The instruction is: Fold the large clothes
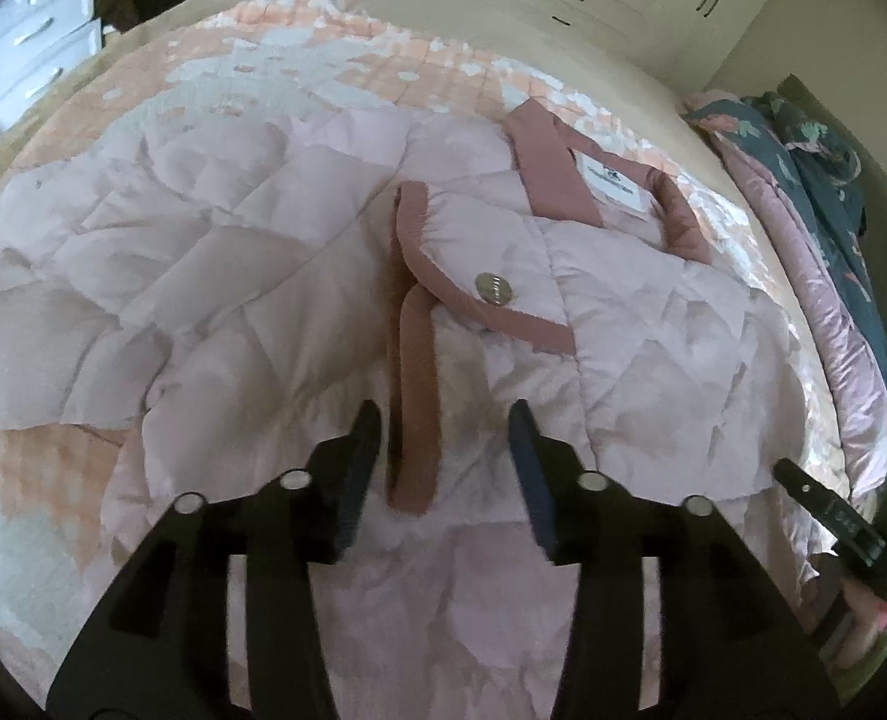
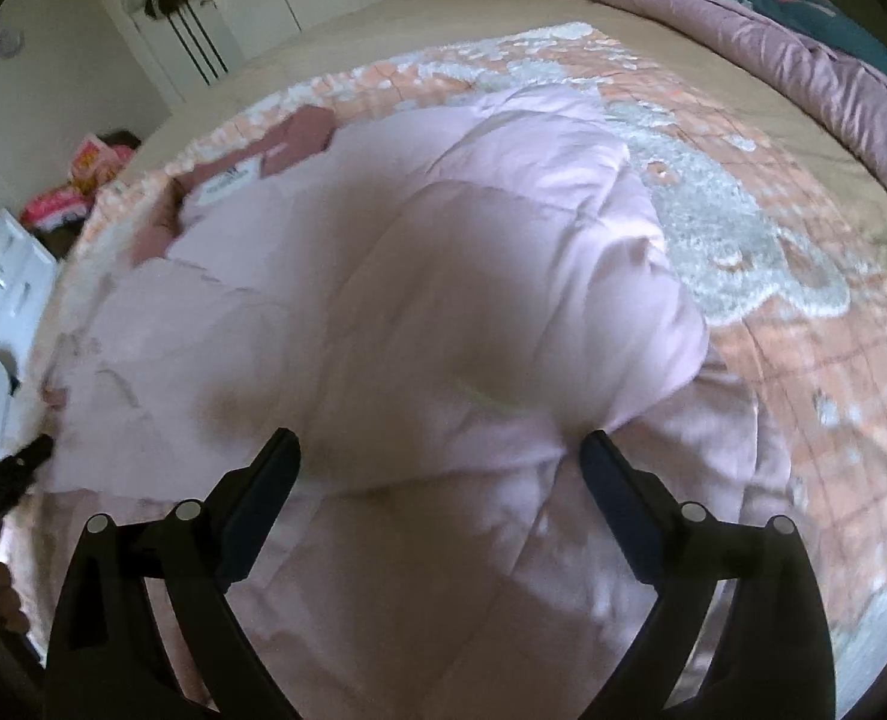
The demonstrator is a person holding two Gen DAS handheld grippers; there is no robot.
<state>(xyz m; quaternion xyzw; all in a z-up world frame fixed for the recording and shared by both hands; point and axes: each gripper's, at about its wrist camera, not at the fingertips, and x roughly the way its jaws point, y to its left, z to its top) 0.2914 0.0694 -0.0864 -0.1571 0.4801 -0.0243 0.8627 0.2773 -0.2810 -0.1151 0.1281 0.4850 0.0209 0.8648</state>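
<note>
- Left tool hung spread over the quilted pink jacket on the bed, empty, w/ the darker front trim between its fingers.
- Jacket looked puffy, soft, light, prob. slippery – pinch the firmer trim or collar.
- Right tool also spread, empty, above the folded-over bulge – grab an edge, not the bulk.

The quilted jacket is pale pink with a diamond stitch pattern, and its trim is a dusty rose-brown. There's a silver snap button and a white label at about 1 o'clock. The bedspread is peach checked with white patches. At 3 o'clock the comforter is dark teal floral over mauve. Both grippers are black.
</note>
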